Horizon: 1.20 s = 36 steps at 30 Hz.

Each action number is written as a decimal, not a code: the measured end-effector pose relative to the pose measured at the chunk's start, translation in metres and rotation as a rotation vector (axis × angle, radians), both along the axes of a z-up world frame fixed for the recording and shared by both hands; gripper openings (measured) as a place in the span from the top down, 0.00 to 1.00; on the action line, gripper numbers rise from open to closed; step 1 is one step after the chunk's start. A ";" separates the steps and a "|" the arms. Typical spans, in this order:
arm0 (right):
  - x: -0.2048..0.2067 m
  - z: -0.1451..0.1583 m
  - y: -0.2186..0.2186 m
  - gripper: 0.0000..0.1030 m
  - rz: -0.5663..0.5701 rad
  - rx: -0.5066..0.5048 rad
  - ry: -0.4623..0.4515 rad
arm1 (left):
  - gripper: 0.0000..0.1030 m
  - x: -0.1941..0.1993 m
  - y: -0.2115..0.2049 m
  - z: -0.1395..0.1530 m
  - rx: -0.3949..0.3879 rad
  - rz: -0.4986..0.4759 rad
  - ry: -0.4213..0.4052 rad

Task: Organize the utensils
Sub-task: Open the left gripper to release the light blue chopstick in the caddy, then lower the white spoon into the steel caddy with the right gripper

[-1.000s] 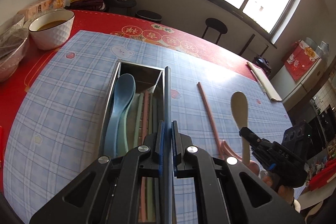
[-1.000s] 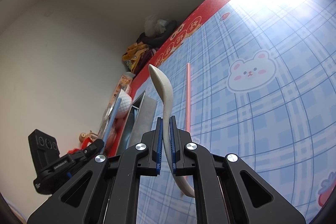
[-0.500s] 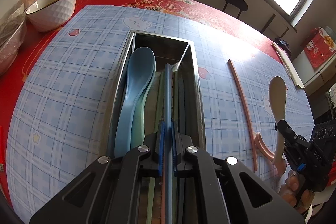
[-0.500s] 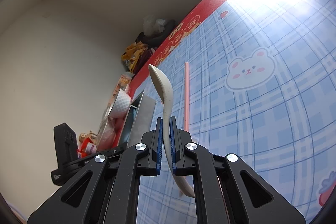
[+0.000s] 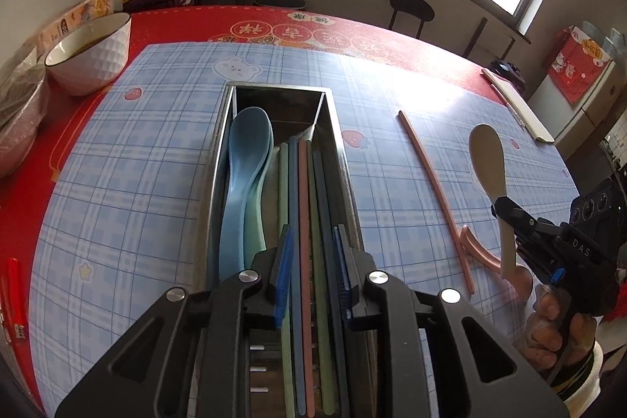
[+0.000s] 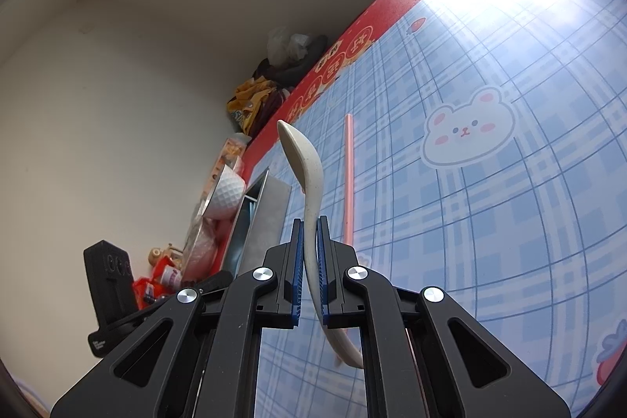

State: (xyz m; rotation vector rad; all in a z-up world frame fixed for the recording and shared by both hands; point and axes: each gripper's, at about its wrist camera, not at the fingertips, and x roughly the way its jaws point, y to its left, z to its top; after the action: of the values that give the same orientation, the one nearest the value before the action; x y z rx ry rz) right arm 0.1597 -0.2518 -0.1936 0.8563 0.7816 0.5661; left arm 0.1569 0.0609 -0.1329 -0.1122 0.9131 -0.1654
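While the left gripper (image 5: 311, 271) hangs over the metal tray (image 5: 340, 159) with jaws opening around the chopsticks (image 5: 305, 206) lying lengthwise inside, the right gripper (image 6: 309, 261) pinches the cream spoon (image 6: 303, 159) upright, the tray to its left.

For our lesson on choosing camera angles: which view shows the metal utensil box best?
The left wrist view. It looks down into the metal box, showing its rim, the blue spoon and the chopsticks lying lengthwise inside. The right wrist view catches only one side wall of the box from low down, its contents hidden.
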 end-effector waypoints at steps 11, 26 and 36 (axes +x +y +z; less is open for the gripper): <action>0.000 -0.004 -0.004 0.94 -0.060 -0.022 0.041 | 0.25 -0.051 0.058 0.001 0.096 0.028 -0.229; 0.004 0.021 0.029 0.94 -0.149 -0.136 0.120 | 0.06 -0.060 0.113 -0.004 -0.034 0.110 -0.335; 0.018 0.048 0.134 0.94 -0.065 -0.048 0.176 | 0.06 -0.063 0.135 -0.005 -0.119 0.206 -0.344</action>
State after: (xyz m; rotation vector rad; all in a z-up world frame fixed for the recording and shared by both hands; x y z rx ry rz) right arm 0.1778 -0.1180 -0.1456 0.8924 0.9200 0.4162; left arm 0.0943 0.1961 -0.1382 -0.2787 0.5440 -0.0444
